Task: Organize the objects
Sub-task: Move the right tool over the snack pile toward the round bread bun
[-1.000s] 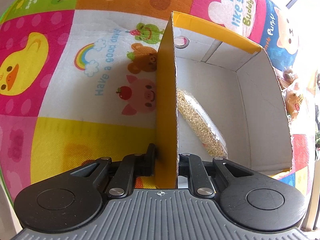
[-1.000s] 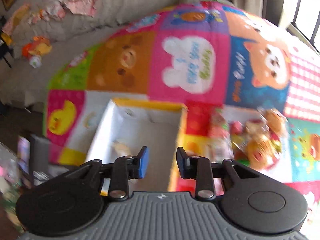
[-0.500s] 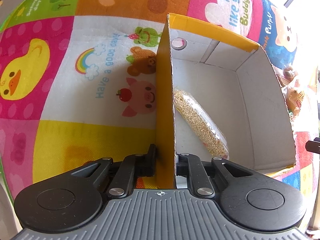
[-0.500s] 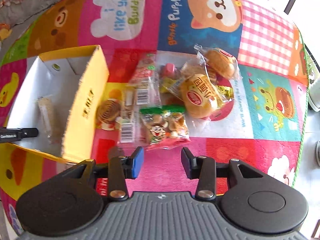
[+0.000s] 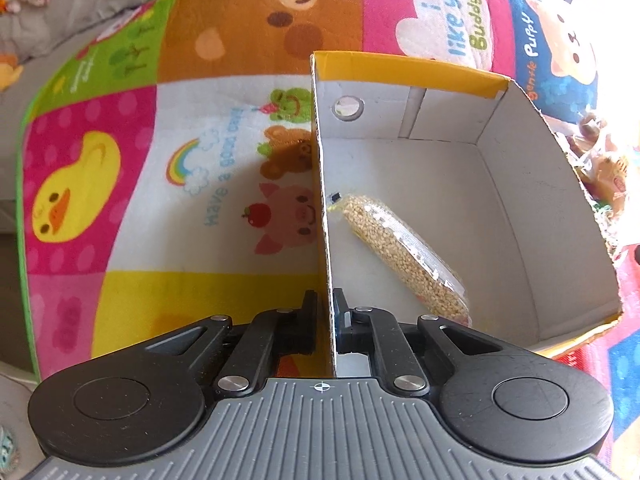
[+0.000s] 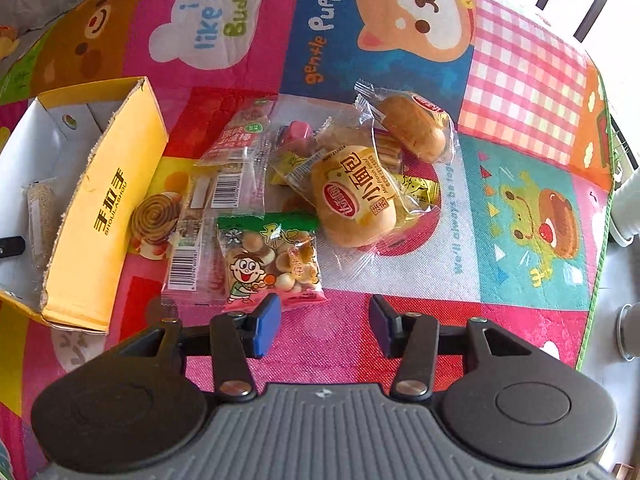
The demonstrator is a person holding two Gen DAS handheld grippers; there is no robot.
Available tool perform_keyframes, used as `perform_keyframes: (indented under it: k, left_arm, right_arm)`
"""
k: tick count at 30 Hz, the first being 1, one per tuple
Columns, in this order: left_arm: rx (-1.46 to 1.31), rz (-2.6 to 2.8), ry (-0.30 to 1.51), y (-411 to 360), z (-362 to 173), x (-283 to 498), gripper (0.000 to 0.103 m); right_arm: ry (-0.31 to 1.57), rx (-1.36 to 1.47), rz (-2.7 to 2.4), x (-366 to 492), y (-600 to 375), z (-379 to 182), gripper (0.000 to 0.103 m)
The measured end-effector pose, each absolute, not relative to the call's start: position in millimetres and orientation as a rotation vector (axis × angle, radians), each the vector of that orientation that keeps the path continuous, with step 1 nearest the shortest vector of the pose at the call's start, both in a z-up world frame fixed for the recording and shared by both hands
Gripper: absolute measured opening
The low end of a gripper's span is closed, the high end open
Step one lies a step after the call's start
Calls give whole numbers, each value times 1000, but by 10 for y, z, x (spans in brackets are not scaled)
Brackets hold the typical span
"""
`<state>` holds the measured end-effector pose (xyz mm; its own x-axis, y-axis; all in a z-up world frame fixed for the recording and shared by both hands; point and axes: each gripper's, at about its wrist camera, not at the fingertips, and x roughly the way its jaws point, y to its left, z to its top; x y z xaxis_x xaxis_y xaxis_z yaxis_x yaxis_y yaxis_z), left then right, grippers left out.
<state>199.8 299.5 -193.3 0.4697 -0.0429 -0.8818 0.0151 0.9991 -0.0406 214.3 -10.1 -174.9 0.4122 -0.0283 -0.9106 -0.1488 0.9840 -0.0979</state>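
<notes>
The left hand-held gripper [image 5: 326,312] is clamped on the yellow cardboard box [image 5: 440,72] wall. The right hand-held gripper [image 6: 322,322], jaws opening and empty, is poised just before the biscuit-ball packet [image 6: 270,264] on the play mat [image 6: 520,80]; light, crinkly, slippery, it is judged best pinched at its near sealed edge.

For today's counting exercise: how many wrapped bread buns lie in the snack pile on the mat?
2 clearly: a large bun mid-pile, and a smaller bun behind it to the right. A pale packet between them may hold another; wrappers hide it.
</notes>
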Motion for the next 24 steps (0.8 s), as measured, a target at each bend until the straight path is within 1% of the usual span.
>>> perform_keyframes:
  k: [7, 12, 15, 19, 20, 22, 24]
  left_arm:
    - [-34, -49, 1087, 3025, -1928, 2055, 9]
    - [-224, -39, 1173, 3227, -1939, 2198, 11]
    - [-212, -38, 1201, 3216, -1932, 2262, 11]
    - [-219, -31, 1210, 3225, -1937, 2278, 11]
    - [-229, -28, 1208, 3233, -1939, 2278, 11]
    - [-233, -26, 1203, 3223, -1944, 2277, 11]
    - [-236, -24, 1198, 3226, -1951, 2257, 11]
  right_arm:
    - [1145, -202, 62, 2243, -254, -1813, 49]
    - [1106, -244, 69, 2344, -293, -1806, 49]
    - [1070, -277, 75, 2443, -300, -1760, 49]
    - [1045, -236, 88, 2623, -362, -1655, 49]
    - [1035, -232, 99, 2662, -358, -1631, 51]
    - [1010, -252, 129, 2722, -319, -1625, 66]
    - [998, -301, 174, 2790, -246, -1693, 73]
